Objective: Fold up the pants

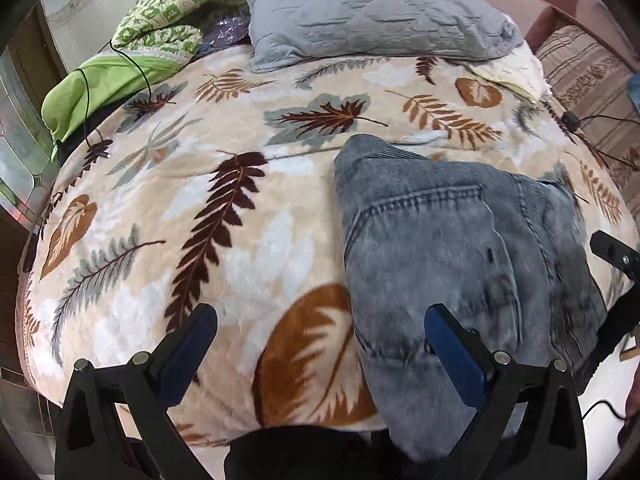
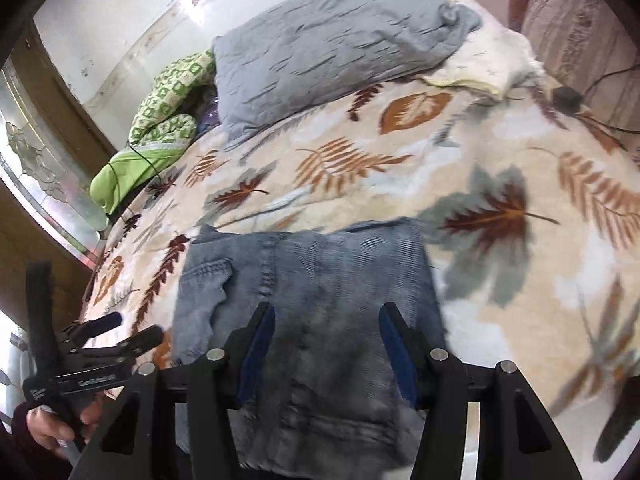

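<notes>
Faded blue-grey denim pants (image 1: pixel 460 248) lie folded in a thick stack near the bed's front edge, back pocket up; they also show in the right wrist view (image 2: pixel 312 300). My left gripper (image 1: pixel 320 324) is open and empty, hovering at the pants' left edge, its right finger over the denim. My right gripper (image 2: pixel 326 320) is open and empty, just above the near part of the stack. The left gripper also shows at the lower left of the right wrist view (image 2: pixel 128 330), held in a hand.
The bed carries a beige leaf-print blanket (image 1: pixel 224 184). A grey pillow (image 1: pixel 368 12) and green bedding (image 1: pixel 160 28) lie at the far end. A black cable (image 1: pixel 132 64) runs over the green cloth. A striped sofa (image 1: pixel 588 68) stands at the right.
</notes>
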`<state>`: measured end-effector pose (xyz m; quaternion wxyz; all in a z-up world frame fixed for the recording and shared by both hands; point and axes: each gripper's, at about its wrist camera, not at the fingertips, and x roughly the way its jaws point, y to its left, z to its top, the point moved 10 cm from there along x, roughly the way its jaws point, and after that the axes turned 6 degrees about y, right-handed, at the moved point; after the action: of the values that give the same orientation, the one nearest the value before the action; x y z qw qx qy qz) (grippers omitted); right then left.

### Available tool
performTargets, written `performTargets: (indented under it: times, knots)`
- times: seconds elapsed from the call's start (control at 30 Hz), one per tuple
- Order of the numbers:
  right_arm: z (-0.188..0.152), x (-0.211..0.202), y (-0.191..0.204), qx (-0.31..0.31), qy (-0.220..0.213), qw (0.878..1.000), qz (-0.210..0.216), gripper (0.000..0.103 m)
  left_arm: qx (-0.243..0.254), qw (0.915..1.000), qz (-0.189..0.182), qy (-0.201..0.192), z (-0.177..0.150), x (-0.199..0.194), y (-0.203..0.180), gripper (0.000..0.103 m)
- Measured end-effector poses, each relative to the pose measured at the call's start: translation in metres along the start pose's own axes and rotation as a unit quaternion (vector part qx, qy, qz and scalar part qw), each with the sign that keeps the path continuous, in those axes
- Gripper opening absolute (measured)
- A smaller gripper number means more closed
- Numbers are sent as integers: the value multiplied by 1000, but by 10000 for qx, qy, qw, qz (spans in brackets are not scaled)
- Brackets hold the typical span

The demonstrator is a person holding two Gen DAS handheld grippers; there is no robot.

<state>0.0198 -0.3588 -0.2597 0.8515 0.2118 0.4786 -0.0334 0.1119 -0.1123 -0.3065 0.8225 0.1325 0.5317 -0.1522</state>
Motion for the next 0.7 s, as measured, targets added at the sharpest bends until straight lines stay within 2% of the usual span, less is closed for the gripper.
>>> performTargets:
  times: [0.2, 0.43, 0.7]
  knots:
    - [-14, -10, -23, 251, 21, 9997, -72, 58, 145, 9991, 29, -402, -5, -25, -5, 103]
    - [-17, -13, -21, 244, 31, 9997, -1, 58, 230, 9971, 120, -711, 2, -46, -7, 103]
    - [-15, -17, -9, 103, 14, 9999, 20, 58, 143, 9969, 147, -766, 3, -50, -3, 103]
